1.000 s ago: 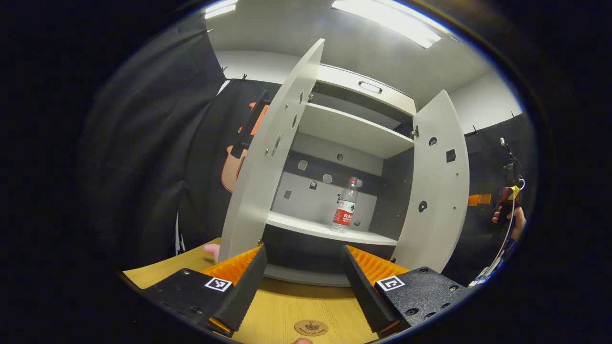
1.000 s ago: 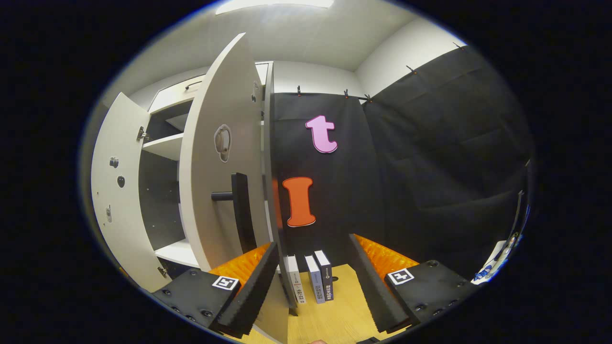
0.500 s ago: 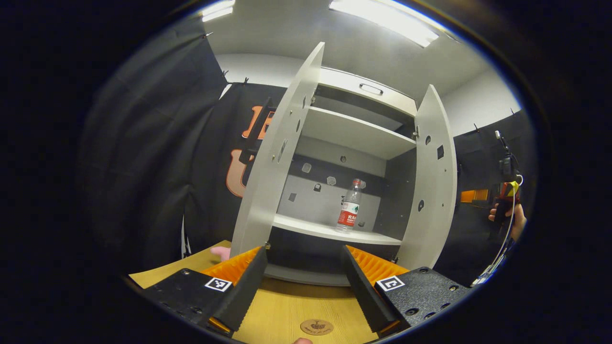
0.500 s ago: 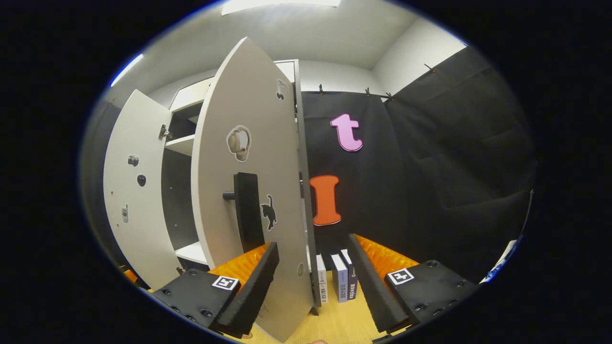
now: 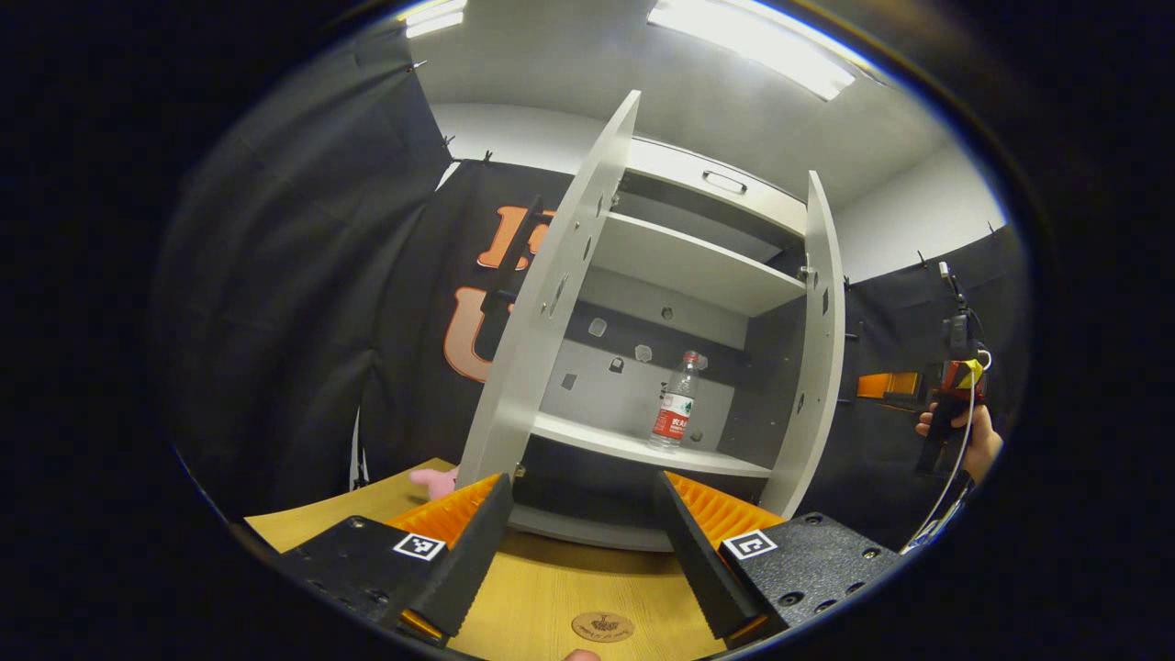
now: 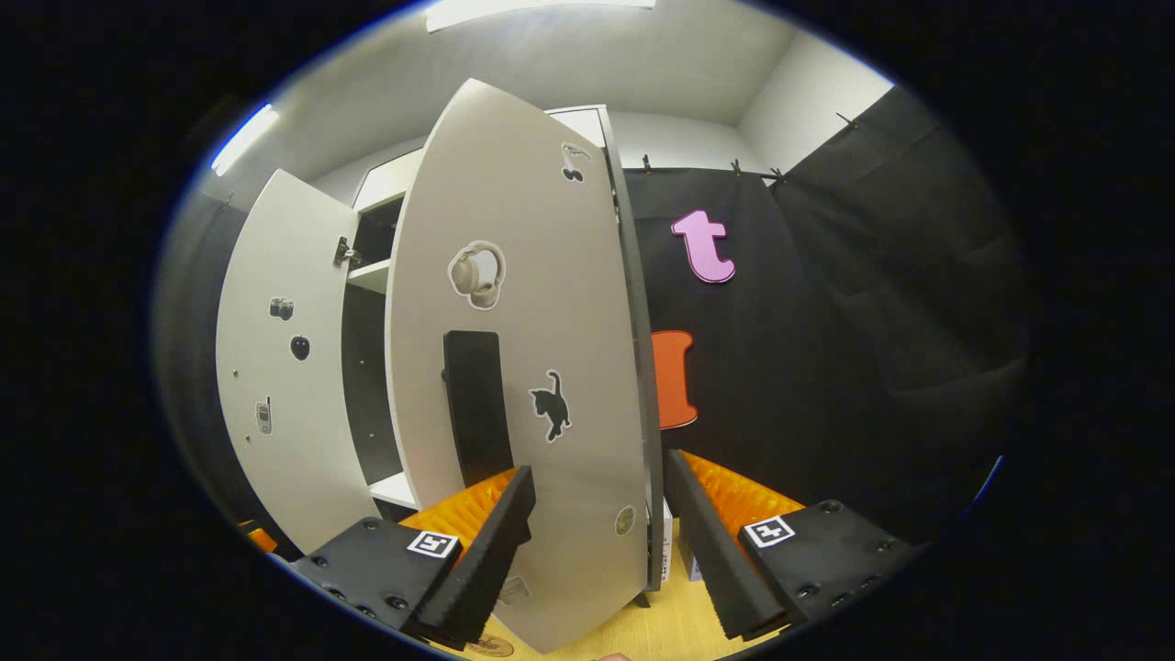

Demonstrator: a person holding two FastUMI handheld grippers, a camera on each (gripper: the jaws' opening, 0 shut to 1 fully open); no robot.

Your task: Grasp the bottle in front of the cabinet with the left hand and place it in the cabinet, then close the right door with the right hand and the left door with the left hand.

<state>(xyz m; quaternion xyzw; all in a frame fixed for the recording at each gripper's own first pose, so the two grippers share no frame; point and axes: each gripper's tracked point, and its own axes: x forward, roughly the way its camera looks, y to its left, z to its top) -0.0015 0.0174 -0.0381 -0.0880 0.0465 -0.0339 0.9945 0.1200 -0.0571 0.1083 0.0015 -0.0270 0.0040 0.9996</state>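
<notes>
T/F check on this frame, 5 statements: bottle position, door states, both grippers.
1. The bottle stands upright on a shelf inside the cabinet. True.
2. The left gripper is shut on the bottle. False: its jaws are open and empty, back over the wooden table, with the bottle far off inside the cabinet.
3. The right door is fully closed. False: it is swung partway, and the cabinet's inside shows past its edge.
4. The left door stands open. True.
5. The right gripper clamps the right door's black handle. False: its jaws are open; the door's lower edge lies between them and the handle is above.
</notes>
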